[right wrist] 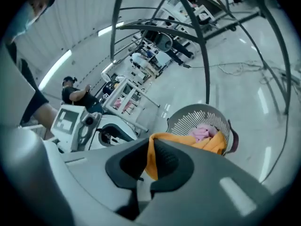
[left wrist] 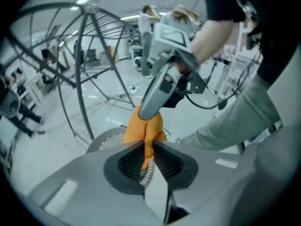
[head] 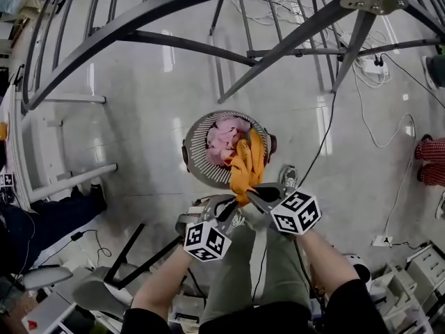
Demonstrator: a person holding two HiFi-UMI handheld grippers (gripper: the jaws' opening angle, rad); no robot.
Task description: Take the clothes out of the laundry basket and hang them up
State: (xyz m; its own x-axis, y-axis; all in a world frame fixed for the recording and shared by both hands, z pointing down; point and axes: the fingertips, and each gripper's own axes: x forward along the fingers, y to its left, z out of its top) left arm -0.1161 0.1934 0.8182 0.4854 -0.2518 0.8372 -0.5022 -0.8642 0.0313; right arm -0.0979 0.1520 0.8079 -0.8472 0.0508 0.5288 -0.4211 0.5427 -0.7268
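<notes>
An orange garment [head: 245, 165] hangs over the round grey laundry basket [head: 197, 143], held up just above it by both grippers. My left gripper [head: 235, 202] is shut on one edge of the orange garment [left wrist: 145, 128], the cloth pinched between its pads. My right gripper [head: 249, 195] is shut on another fold of the orange garment [right wrist: 153, 157], right beside the left one. Pink clothes [head: 224, 138] lie inside the basket [right wrist: 188, 121], and the pink clothes [right wrist: 203, 132] show past the orange cloth.
A grey metal drying rack [head: 229, 5] arches over the floor beyond the basket. White cables [head: 375, 127] and a power strip [head: 373, 65] lie on the floor at right. A person in black [right wrist: 75, 95] stands far off by shelves.
</notes>
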